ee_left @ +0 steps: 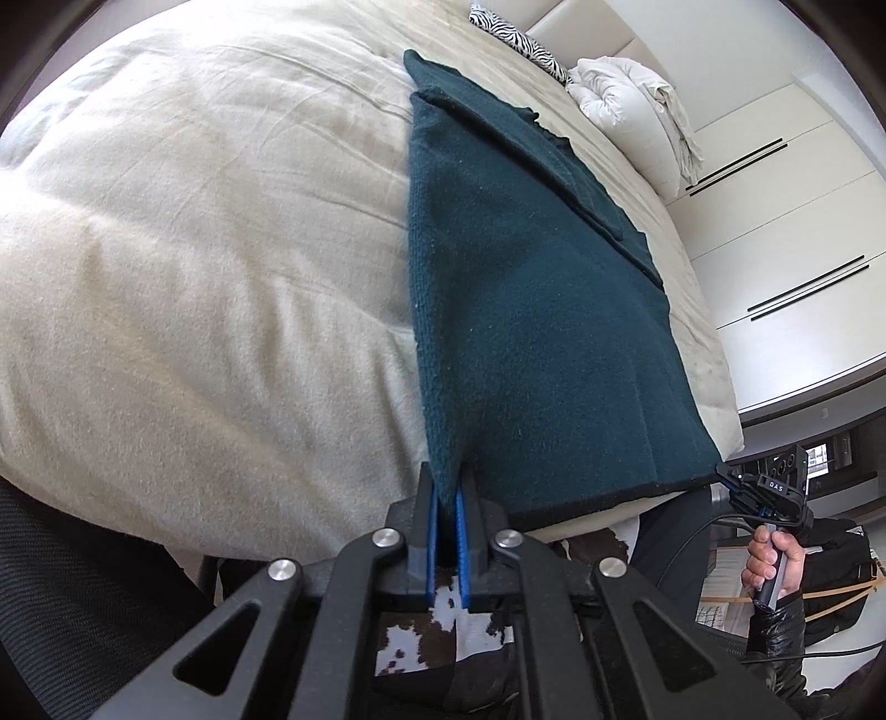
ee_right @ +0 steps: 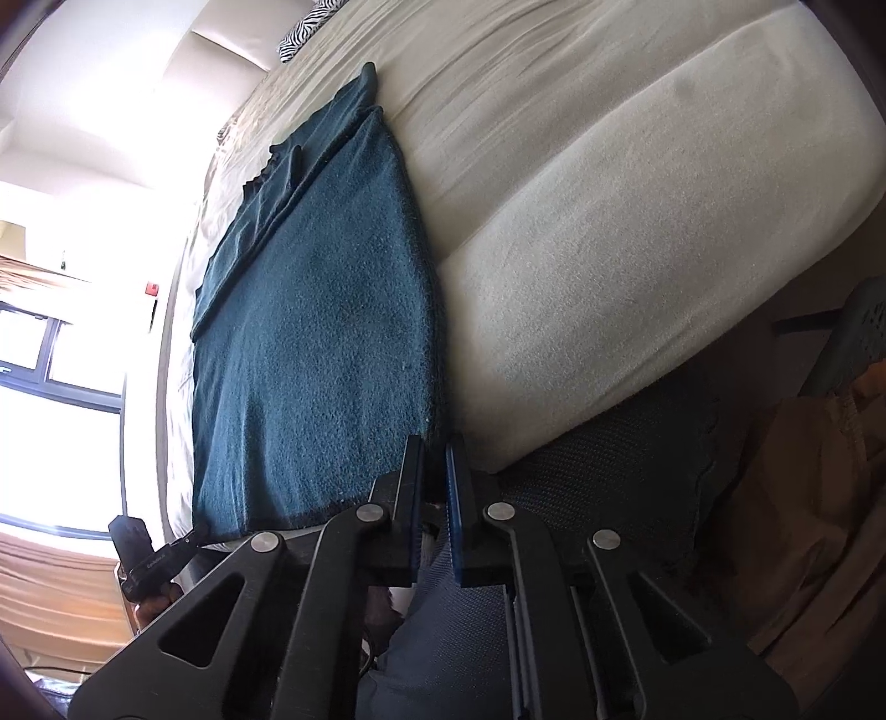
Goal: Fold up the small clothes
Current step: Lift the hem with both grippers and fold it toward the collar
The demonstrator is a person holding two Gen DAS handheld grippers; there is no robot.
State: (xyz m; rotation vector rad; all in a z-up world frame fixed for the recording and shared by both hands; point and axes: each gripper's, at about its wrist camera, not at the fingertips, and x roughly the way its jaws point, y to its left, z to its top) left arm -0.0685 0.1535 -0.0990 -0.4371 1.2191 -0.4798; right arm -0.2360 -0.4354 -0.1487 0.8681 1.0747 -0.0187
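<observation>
Pinching one near corner of the cloth [ee_left: 531, 332], the left gripper [ee_left: 447, 498] has its blue pads narrowed onto the fabric, which rises straight out from between them. The right gripper [ee_right: 434, 459] sits at the other near corner; its pads stand close together with the cloth's edge right at their tips, and the left view shows that gripper [ee_left: 725, 475] nipping the corner, so it holds the cloth too.

Only the left view takes in the white wardrobe [ee_left: 775, 232] with its dark bar handles, a rolled white duvet [ee_left: 626, 99] at the far end of the bed, the person's right hand [ee_left: 772, 559] around the handle, and a brown-and-white cowhide rug [ee_left: 426, 626] below. Only the right view has the bright window [ee_right: 61, 354] and a dark mesh chair [ee_right: 598, 487] beside the bed. A zebra pillow [ee_left: 520, 41] shows in both.

The cloth is a dark teal fleece — nappy, thick, with a darker bound hem along its near edge. It lies as a long, roughly rectangular panel on the bed [ee_left: 194, 249], already doubled, a narrower flap folded over its far part. The bed cover is cream, soft and faintly creased, bulging in rounded quilted swells. The near hem hangs just past the bed's edge — stretched between the two grippers, one at each end.
</observation>
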